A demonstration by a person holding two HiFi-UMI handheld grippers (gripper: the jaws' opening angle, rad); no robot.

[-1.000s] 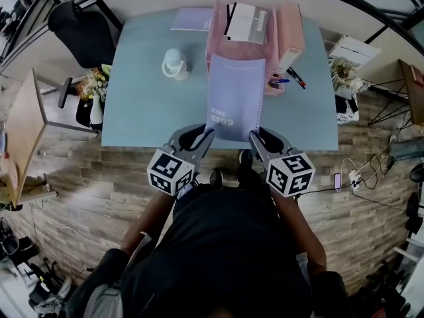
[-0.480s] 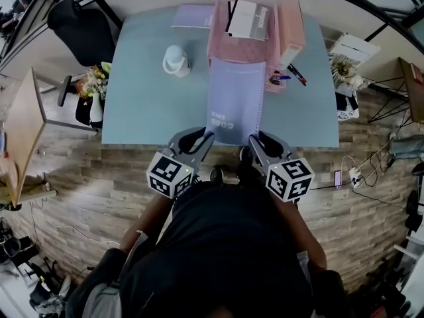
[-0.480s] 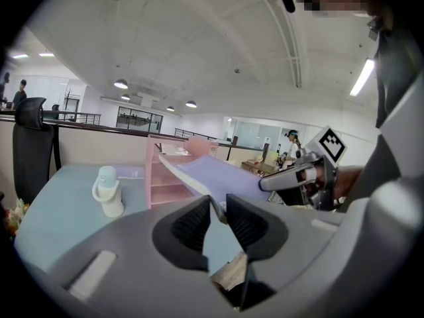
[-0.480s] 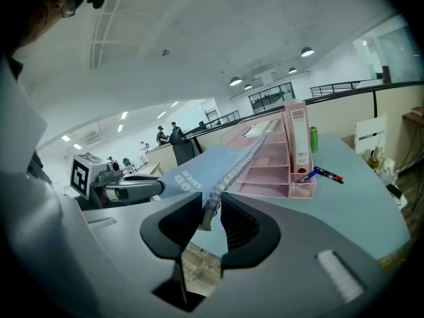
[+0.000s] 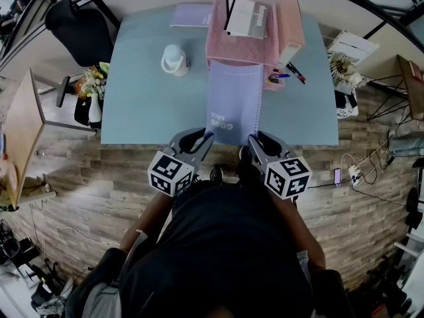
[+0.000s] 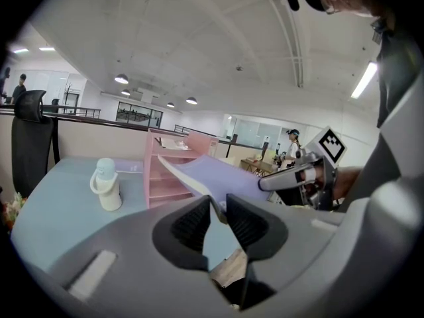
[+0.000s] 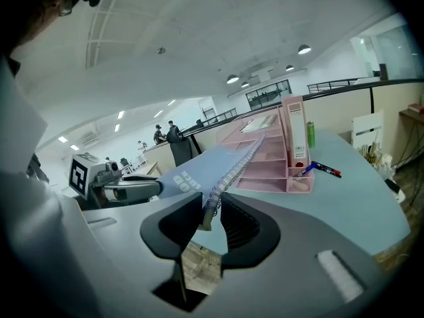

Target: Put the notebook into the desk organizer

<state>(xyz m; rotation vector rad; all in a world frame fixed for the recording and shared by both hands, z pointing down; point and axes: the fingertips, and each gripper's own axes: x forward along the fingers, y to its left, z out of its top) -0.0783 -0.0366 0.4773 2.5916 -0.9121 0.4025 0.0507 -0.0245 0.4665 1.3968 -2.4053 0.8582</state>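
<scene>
Across the pale blue table (image 5: 139,111) we have the pink desk organizer (image 5: 220,44) standing at the far side. Our lilac spiral notebook (image 5: 233,98) hangs tilted above the table, far edge reaching the organizer's open front. We grip its near corners: the left gripper (image 6: 218,211) is clamped on the plain corner, the right gripper (image 7: 211,212) on the wire-bound one, jaws barely parted. A white bottle (image 5: 175,61) stands left of the organizer, pens (image 5: 291,77) just right of it
</scene>
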